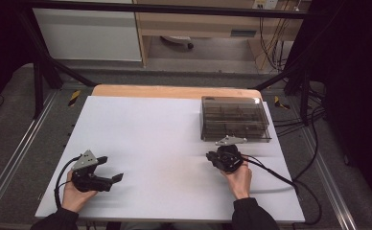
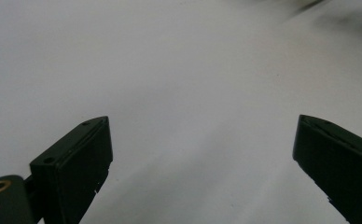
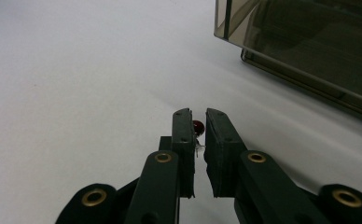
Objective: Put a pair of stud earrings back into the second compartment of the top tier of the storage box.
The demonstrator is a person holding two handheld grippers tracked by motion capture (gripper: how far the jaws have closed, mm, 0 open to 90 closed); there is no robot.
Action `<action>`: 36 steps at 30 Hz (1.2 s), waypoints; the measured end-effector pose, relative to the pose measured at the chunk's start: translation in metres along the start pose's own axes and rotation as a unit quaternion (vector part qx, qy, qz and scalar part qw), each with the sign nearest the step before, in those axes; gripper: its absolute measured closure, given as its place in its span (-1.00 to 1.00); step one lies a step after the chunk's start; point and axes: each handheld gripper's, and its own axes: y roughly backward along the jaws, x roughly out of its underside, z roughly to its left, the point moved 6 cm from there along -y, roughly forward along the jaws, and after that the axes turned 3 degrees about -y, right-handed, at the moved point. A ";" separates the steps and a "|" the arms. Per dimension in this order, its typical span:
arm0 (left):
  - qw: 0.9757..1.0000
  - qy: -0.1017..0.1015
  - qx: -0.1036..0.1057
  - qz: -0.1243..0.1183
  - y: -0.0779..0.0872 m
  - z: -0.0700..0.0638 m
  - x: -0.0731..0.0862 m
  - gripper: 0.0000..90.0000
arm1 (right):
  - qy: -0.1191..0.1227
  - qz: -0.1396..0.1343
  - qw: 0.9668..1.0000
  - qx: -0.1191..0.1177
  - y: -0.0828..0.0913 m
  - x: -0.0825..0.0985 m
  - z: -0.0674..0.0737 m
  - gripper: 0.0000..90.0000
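At the table's right my right gripper point(image 1: 226, 154) is held just in front of a smoky see-through compartment box point(image 1: 234, 119). In the right gripper view its jaws point(image 3: 198, 114) are shut on a small red bead-like part point(image 3: 198, 126) with thin wire legs, lifted a little above the white table top. The box point(image 3: 309, 51) rises to the upper right of those jaws. My left gripper point(image 1: 111, 167) rests at the table's front left, pointing right. Its jaws point(image 2: 202, 126) stand wide open with nothing between them.
A white sheet point(image 1: 165, 129) covers the table, with a wooden strip point(image 1: 174, 91) showing at the far edge. A black cable point(image 1: 275, 175) trails from the right gripper toward the right edge. Black frame bars point(image 1: 45, 57) stand beyond the table.
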 end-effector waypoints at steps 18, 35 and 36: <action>1.000 0.001 -0.001 0.000 0.000 0.000 0.000 -0.90 | 0.001 -0.015 1.000 0.011 0.048 -0.016 -0.016 0.83; 1.000 0.001 -0.001 0.001 0.000 0.000 0.000 -0.90 | -0.014 -0.049 0.998 0.044 0.070 -0.050 -0.041 0.83; 1.000 0.001 -0.001 0.000 0.000 0.000 0.000 -0.90 | -0.015 -0.049 0.998 0.048 0.070 -0.051 -0.043 0.83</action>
